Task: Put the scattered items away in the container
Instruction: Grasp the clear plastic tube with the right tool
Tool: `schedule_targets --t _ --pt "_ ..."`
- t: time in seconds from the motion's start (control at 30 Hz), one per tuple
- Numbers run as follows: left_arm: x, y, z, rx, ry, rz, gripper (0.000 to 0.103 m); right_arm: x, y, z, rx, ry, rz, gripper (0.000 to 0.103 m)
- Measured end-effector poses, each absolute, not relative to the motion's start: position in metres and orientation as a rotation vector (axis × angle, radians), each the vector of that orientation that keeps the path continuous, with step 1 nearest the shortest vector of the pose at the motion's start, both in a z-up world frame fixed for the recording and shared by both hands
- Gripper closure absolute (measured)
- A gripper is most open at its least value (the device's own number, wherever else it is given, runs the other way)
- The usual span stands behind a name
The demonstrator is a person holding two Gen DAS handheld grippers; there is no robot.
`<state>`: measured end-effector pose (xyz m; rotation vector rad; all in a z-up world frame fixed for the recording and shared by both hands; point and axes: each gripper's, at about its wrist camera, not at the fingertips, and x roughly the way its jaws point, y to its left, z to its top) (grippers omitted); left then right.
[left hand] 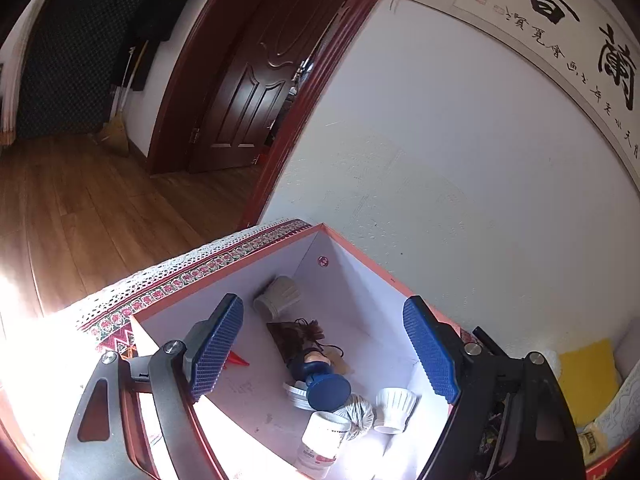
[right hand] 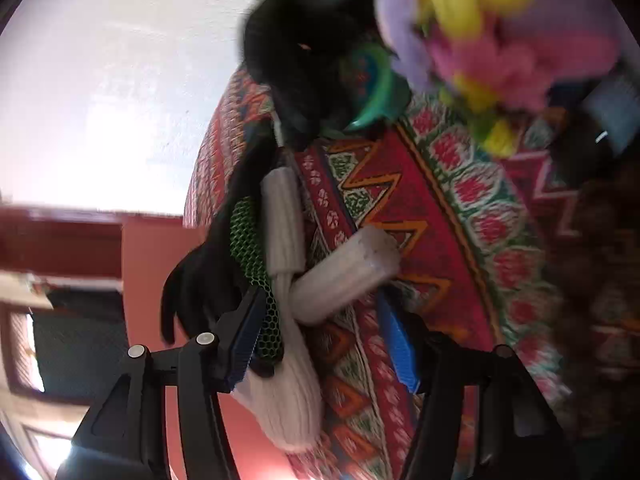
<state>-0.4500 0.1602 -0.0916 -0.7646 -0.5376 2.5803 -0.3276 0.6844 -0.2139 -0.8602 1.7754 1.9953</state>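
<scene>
The right wrist view is smeared: the pink and yellow plush shapes point(right hand: 500, 32) at upper right can't be identified, nor the black mass point(right hand: 304, 40) beside them. In the left wrist view, the white bottle point(left hand: 320, 442) runs off the bottom edge, and glare whitens the lower left.

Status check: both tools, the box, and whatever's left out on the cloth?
Left tool open, empty, over box. Right tool around white ribbed pieces on patterned cloth; grip unconfirmed. Nothing blocking.

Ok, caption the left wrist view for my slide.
Open left gripper hovering over the red-rimmed box holding a pill bottle, ribbed cups and a blue-based figurine.
</scene>
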Motion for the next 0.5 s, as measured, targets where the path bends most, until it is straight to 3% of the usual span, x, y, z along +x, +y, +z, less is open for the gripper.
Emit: schedule_targets --t 0.07,0.1,0.2,0.37,0.5 --pt "-0.448 0.167 -0.090 -0.751 -0.504 2.578 0.021 -0.332 0.689 -0.216 -0.812 1.764 1.987 0.058" --pt "-0.447 0.171 -0.089 -0.747 -0.483 2.578 0.021 -0.333 0.691 -0.217 -0.810 1.736 1.987 0.076" --pt "-0.443 0.184 -0.087 -0.735 -0.401 2.582 0.021 -0.322 0.691 -0.215 -0.773 1.747 2.000 0.077" --pt "-0.426 0.213 -0.082 -0.708 -0.277 2.549 0.021 -0.257 0.671 -0.150 -0.683 1.477 2.220 0.077" --pt "-0.390 0.266 -0.078 -0.641 -0.092 2.471 0.021 -0.176 0.654 -0.101 -0.490 1.393 2.367 0.077"
